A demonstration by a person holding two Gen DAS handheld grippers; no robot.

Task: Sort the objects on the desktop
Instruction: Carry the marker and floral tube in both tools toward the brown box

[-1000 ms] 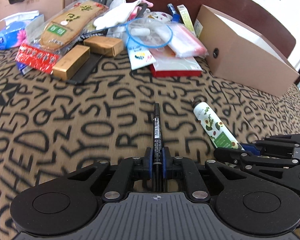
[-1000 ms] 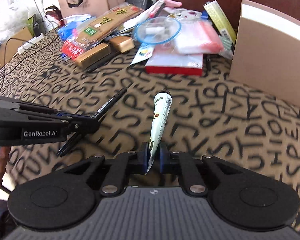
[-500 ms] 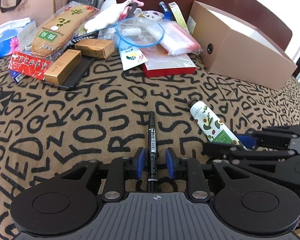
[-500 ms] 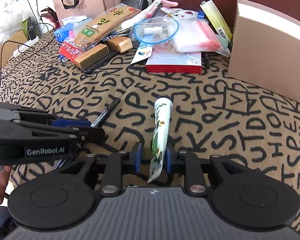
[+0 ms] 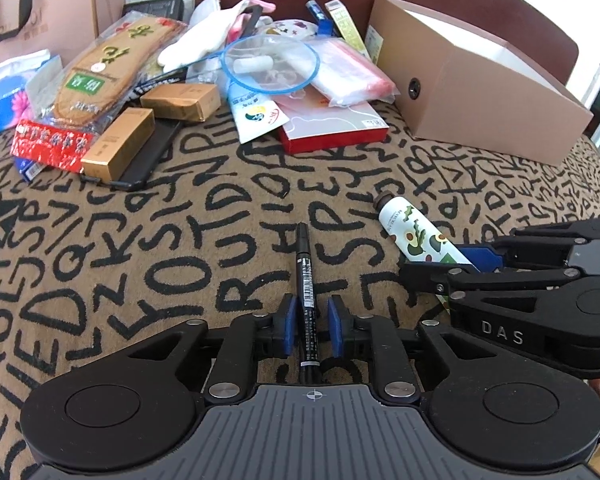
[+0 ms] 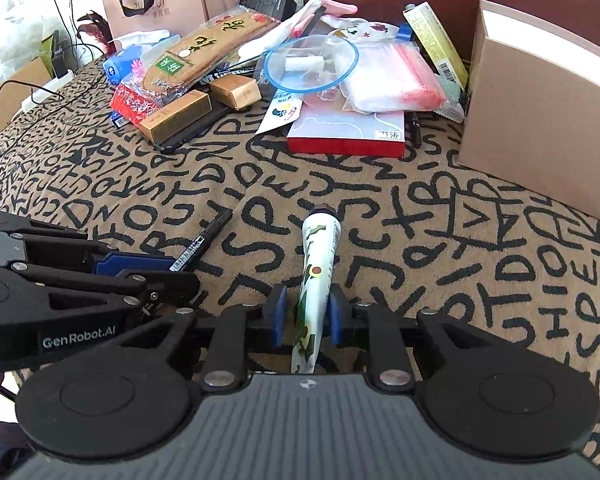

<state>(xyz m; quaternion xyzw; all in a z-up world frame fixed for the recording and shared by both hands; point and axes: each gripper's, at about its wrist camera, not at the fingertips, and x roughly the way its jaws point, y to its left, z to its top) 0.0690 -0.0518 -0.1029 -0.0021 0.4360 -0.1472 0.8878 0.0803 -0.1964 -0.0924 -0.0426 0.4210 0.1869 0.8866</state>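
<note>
- Between the left claw's point(image 5: 310, 326) parted blue pads, which have just been opening, a black marker point(image 5: 305, 276) lies on the letter-print cloth point(image 5: 140, 248).
- Right claw point(image 6: 306, 316): avocado-print tube point(image 6: 318, 264) between its pads, seemingly loose, not pinched.
- Beyond both claws sits a cardboard box point(image 5: 480, 96).

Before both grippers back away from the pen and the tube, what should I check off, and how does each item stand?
1. Left gripper pads clear of the pen: ok, gaps on both sides; its jaws have just been opening.
2. Pen flat on the tablecloth: ok.
3. Right gripper pads clear of the tube: cannot tell, very close.
4. Tube lying on the cloth: ok.
5. Pen and tube apart: ok.
</note>
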